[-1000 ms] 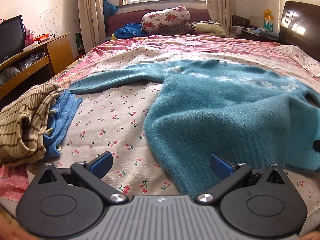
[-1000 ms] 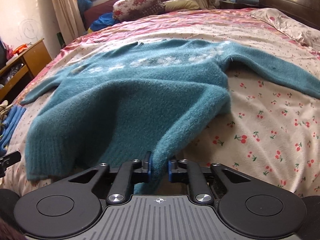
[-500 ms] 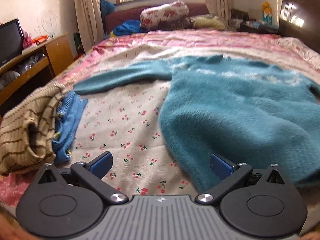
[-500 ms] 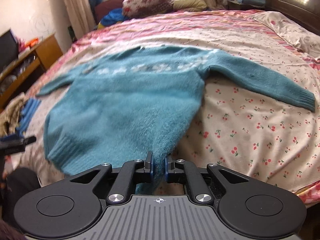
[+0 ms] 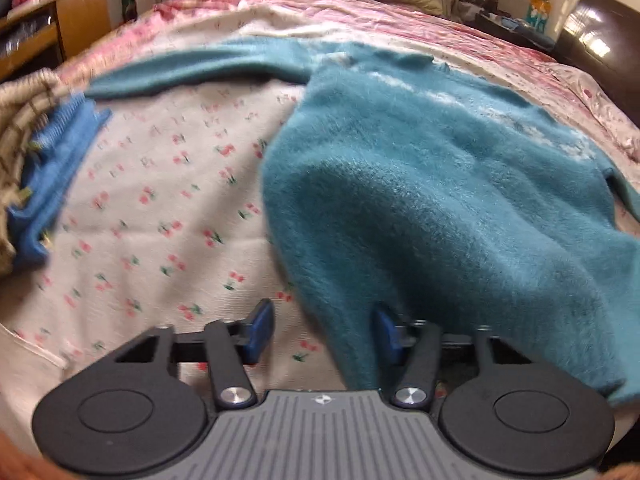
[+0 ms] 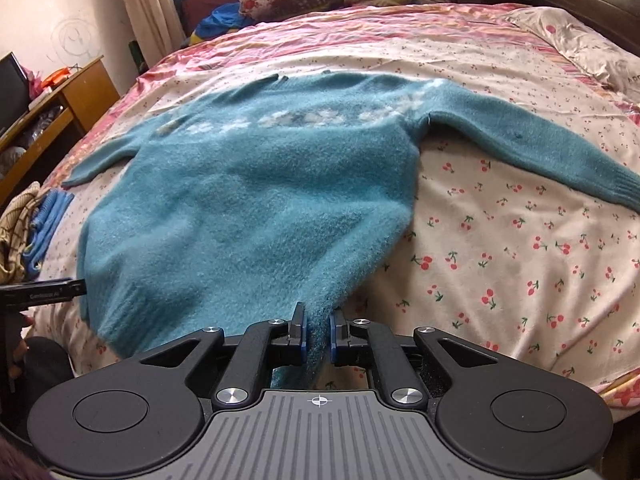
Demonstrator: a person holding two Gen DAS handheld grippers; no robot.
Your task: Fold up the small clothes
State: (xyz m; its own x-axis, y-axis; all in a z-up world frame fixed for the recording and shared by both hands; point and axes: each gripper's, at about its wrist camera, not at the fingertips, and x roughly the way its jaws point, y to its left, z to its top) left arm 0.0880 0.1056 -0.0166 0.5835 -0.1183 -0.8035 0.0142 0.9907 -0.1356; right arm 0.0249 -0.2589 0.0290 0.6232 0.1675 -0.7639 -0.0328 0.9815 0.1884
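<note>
Spread flat on the cherry-print bedsheet (image 6: 500, 240), the teal sweater (image 6: 256, 184) is soft, limp and fuzzy, best gripped at its ribbed hem corners: the right gripper (image 6: 318, 334) pinches one corner while the left gripper (image 5: 320, 330) is closing around the other.

A: What colour is the sweater (image 6: 248, 208)?
B: Teal, fuzzy, with a band of white and grey shapes across the chest.
A: And the sheet (image 6: 500, 240) under it?
B: Cream, dotted with small red cherries on green stems. Further back the bed turns pink with a floral print.
A: The pile at the left edge?
B: A tan knit (image 5: 16, 120) with dark brown stripes, and a bright blue knit (image 5: 52, 176) beside it.
A: The tools?
B: The right tool (image 6: 318, 330) is black with blue pads and a ribbed grey body; the left tool (image 5: 320, 332) looks the same.
</note>
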